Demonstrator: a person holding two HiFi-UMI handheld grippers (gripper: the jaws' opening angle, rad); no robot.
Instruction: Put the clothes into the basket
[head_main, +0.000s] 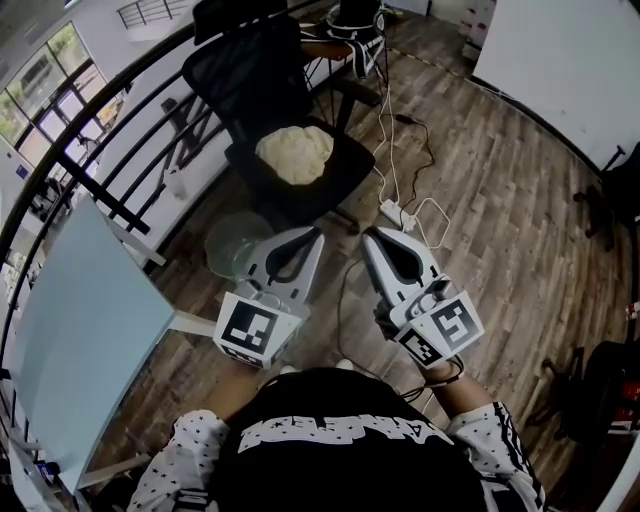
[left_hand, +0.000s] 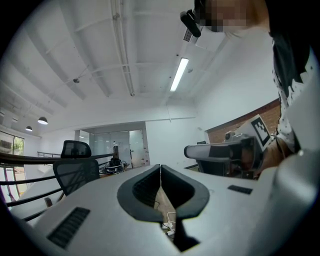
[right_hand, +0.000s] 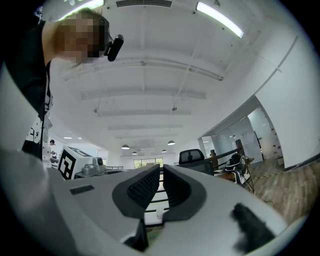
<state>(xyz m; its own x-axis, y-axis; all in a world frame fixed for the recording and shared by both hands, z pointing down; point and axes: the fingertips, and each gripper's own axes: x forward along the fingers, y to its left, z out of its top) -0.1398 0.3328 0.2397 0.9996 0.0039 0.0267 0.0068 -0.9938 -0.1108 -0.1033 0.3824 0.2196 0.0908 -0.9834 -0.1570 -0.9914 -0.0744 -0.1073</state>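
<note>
You held your left claw (head_main: 312, 236) and right claw (head_main: 373, 236) side by side and about level, each with its jaws pressed together on nothing. That probably suited an approach, since no clothing lay within reach of either yet. The task's clothes, which showed as one cream, crumpled fabric heap (head_main: 294, 154), lay ahead of both claw tips and well apart from them, on the seat of the single black mesh office chair (head_main: 240, 70). One pale, translucent round basket (head_main: 216, 243) stood on the wooden floor just to the left of the left claw. It looked empty, so I judged the loading had not begun. One light blue bench (head_main: 90, 320) lay further left, and one white power strip (head_main: 392, 212) lay just beyond the right claw.
</note>
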